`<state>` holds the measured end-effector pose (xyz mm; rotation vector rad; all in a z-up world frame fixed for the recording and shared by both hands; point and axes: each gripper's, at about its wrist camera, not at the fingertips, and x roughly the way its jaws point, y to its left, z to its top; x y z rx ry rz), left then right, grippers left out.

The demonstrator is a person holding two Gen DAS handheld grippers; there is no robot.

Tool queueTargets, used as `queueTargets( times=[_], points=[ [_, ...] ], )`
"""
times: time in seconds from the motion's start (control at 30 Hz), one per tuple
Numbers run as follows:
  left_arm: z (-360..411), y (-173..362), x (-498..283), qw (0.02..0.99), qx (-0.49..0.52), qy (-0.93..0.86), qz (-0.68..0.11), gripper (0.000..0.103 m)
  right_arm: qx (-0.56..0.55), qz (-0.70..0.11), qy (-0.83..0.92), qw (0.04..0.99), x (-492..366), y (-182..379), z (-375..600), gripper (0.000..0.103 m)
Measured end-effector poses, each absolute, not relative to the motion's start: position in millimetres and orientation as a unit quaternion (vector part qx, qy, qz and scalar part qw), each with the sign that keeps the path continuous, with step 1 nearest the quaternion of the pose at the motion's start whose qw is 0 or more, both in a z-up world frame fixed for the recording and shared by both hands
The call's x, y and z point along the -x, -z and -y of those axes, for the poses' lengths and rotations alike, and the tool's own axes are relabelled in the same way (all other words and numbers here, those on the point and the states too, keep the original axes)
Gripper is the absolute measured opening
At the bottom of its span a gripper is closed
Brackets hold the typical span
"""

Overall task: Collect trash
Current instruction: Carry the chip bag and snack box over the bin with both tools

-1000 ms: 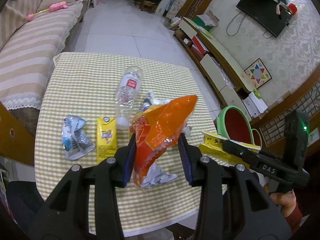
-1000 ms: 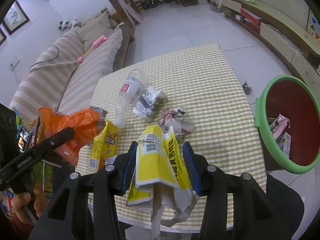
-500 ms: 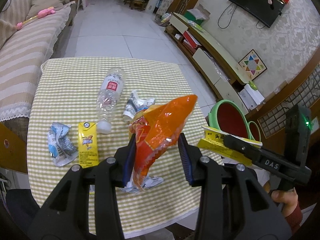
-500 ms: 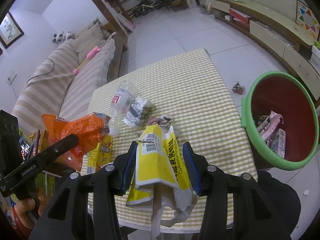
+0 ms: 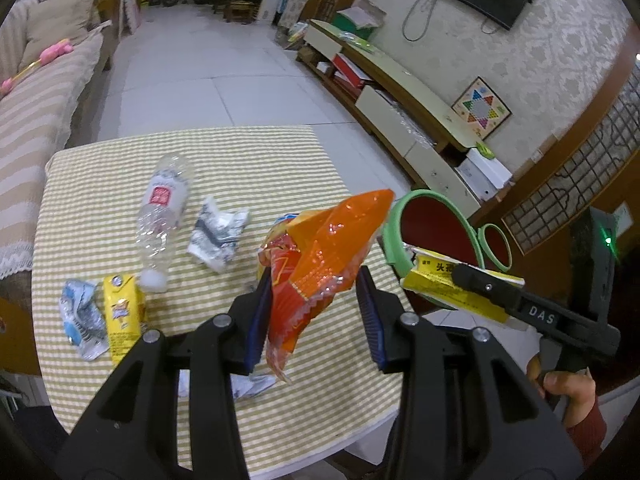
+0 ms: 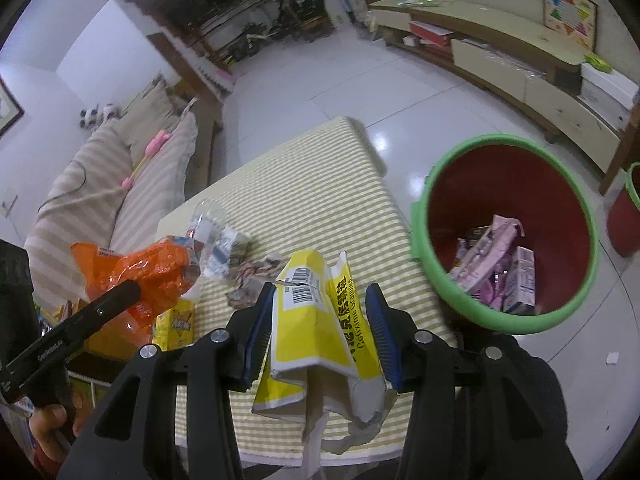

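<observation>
My left gripper (image 5: 314, 314) is shut on an orange snack bag (image 5: 324, 264), held above the checked table (image 5: 260, 168). My right gripper (image 6: 318, 330) is shut on a torn yellow-and-white carton (image 6: 316, 320), held near the table's right edge. To its right on the floor stands a red bin with a green rim (image 6: 576, 300), with several wrappers and a small carton inside. In the left wrist view the same bin (image 5: 394, 240) shows behind the right gripper (image 5: 460, 280). The left gripper (image 6: 120, 296) with the orange bag (image 6: 148, 264) shows at the left of the right wrist view.
On the table lie a clear plastic bottle (image 5: 162, 212), a yellow juice box (image 5: 122, 312), a crumpled blue-white wrapper (image 5: 80, 316), a silver wrapper (image 5: 218, 232) and crumpled paper (image 5: 252, 384). A striped sofa (image 5: 32, 112) lies left. A smaller red bin (image 6: 624, 208) stands far right.
Both grippers have swung rightward toward the red bin with their loads still held. The bin now looms larger in both views, and the table litter has slid left.
</observation>
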<state>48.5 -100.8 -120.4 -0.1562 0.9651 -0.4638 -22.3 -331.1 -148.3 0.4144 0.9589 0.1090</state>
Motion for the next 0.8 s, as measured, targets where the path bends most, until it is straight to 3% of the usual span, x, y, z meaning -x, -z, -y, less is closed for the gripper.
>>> queueTargets(
  times=[0.8],
  points=[
    [228.3,116.7,-69.0,0.835,0.032,0.318,-0.449,0.038,-0.274,-0.417,0.050,0.865,41.2,161.9,444.2,0.045]
  ],
)
